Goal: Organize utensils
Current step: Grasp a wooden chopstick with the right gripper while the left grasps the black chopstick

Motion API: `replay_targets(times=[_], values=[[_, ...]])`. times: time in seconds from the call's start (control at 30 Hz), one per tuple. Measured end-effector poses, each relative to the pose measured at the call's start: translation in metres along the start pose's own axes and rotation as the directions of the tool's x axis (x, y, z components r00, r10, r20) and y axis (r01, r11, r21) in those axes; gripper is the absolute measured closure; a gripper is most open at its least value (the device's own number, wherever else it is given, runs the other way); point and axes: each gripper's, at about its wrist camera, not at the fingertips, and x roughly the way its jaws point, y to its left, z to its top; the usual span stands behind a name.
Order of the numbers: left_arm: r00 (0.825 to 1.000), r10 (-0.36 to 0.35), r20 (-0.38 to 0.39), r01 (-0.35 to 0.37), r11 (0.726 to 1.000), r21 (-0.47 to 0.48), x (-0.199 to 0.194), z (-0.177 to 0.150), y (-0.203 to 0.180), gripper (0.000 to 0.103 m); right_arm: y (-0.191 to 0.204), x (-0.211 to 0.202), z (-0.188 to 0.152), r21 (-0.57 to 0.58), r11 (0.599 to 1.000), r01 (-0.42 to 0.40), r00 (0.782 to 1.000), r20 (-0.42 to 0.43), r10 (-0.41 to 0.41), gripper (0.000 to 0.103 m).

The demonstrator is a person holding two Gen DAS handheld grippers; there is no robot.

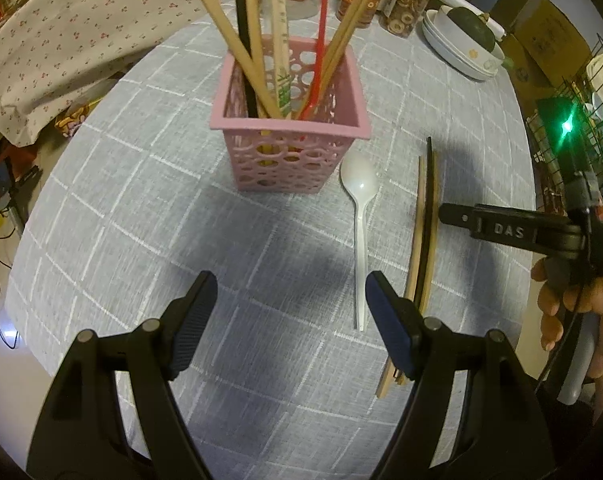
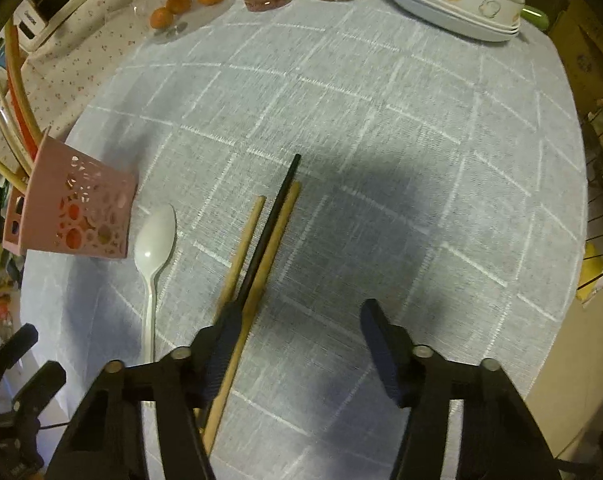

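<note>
At the bottom of the left wrist view the left gripper [image 1: 291, 316] fills the foreground, its jaws wide apart and holding nothing, hovering above the grey checked tablecloth [image 1: 141, 208]. Just right of it, the white plastic spoon [image 1: 359, 216] lies with its bowl toward the pink perforated basket [image 1: 289, 128], which stands upright in the upper middle of the frame already loaded with chopsticks and a red utensil.

In the right wrist view the right gripper [image 2: 297, 344] sits low in the frame, jaws also spread and empty. Its left finger overlaps the bundle of loose chopsticks [image 2: 261, 248], two wooden and one black, which run from lower left toward the centre; whether it touches them cannot be told.

The step in hand looks like picking up the chopsticks for the basket. To do it well, the right gripper should shift toward the left of its frame so the bundle lies between the fingers, not under one. Closing across all three near the middle would keep them from fanning or pivoting. Since they lie flat, the fingertips need to reach the cloth before closing. The spoon lies just beside them, so a sideways sweep risks knocking it.
</note>
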Motion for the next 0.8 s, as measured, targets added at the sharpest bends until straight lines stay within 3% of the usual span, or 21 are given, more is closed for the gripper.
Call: replay_targets(times=[0.07, 0.5, 0.67, 0.8], values=[[1.000, -0.003, 0.004, 0.003, 1.000, 0.004, -0.001, 0.000, 0.000, 0.026, 0.002, 0.004, 0.001, 0.004, 1.000, -0.006, 1.000, -0.007, 0.006, 0.058], [1.000, -0.015, 0.023, 0.013, 0.997, 0.082, -0.006, -0.006, -0.013, 0.027, 0.005, 0.007, -0.004, -0.056, 0.998, 0.017, 1.000, -0.024, -0.018, 0.081], [0.999, -0.039, 0.026, 0.035, 0.992, 0.122, -0.006, -0.005, -0.027, 0.038, -0.015, 0.003, -0.011, -0.052, 0.999, 0.016, 0.999, -0.041, -0.019, 0.096], [0.998, -0.067, 0.018, 0.063, 0.983, 0.172, -0.003, -0.006, -0.045, 0.054, -0.035, -0.006, -0.018, -0.035, 0.999, -0.003, 0.999, -0.040, 0.002, 0.097]])
